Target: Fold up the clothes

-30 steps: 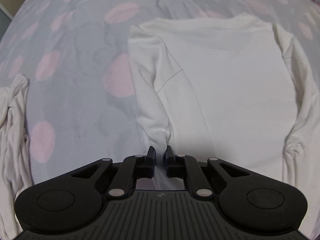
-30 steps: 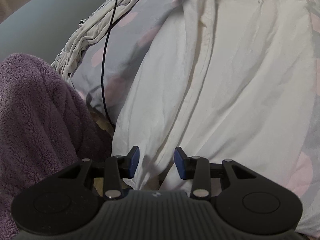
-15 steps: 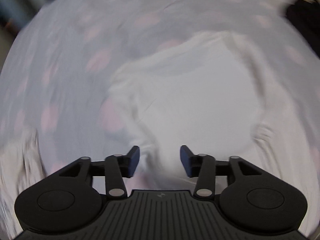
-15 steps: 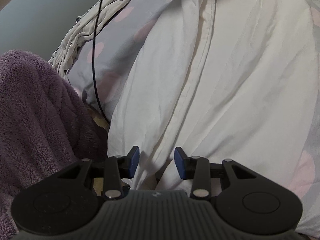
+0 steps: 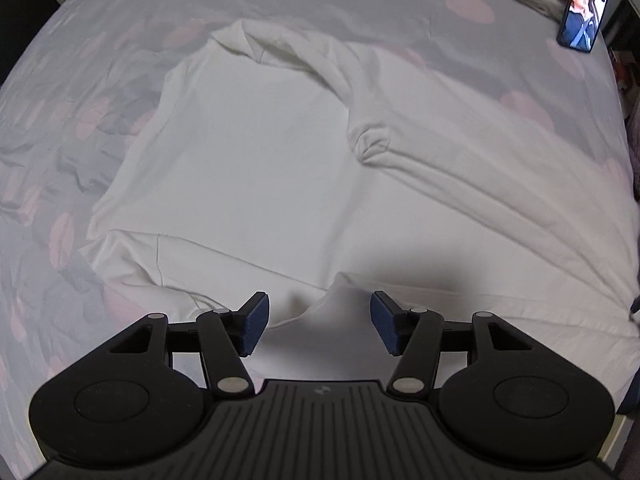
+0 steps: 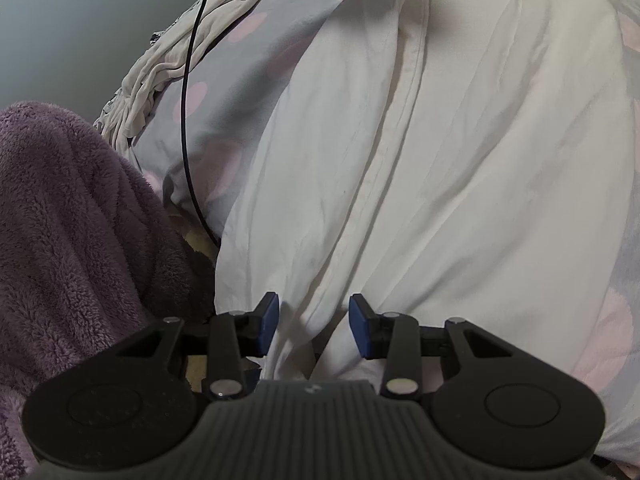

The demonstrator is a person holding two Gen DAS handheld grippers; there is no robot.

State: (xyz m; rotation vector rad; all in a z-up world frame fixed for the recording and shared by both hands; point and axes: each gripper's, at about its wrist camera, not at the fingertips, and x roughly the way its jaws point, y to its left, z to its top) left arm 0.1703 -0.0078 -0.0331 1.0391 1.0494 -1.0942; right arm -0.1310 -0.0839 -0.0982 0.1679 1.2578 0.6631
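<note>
Left hand-held gripper (image 5: 318, 326): jaws opening, spread wide above the white long-sleeved top (image 5: 248, 160); a point of cloth lies between the pads but neither pad presses on it.
Right hand-held gripper (image 6: 313, 326): jaws partly spread, a ridge of white cloth between them; whether the pads actually pinch it cannot be told.
Bed (image 5: 100, 60): grey cover with pink spots, carrying everything.
White long-sleeved top: spread flat on the bed, one sleeve laid across the near edge, the other sleeve (image 5: 460, 160) bunched and running off to the right.
Step in hand: likely a sleeve fold just let go by the left side, the body not yet folded.
Next move: probably a fresh pinch on the bunched sleeve or a hem, with the pads closing on one layer only.
White garment (image 6: 460, 160): wrinkled, lying under the right side.
Purple fleece (image 6: 72, 220): beside that garment, near the right pads.
Crumpled pale cloth (image 6: 168, 52): at the bed edge.
Black cable (image 6: 186, 120): trails over the bed, could snag.
Phone (image 5: 585, 6): propped upright at the far corner, well apart.
</note>
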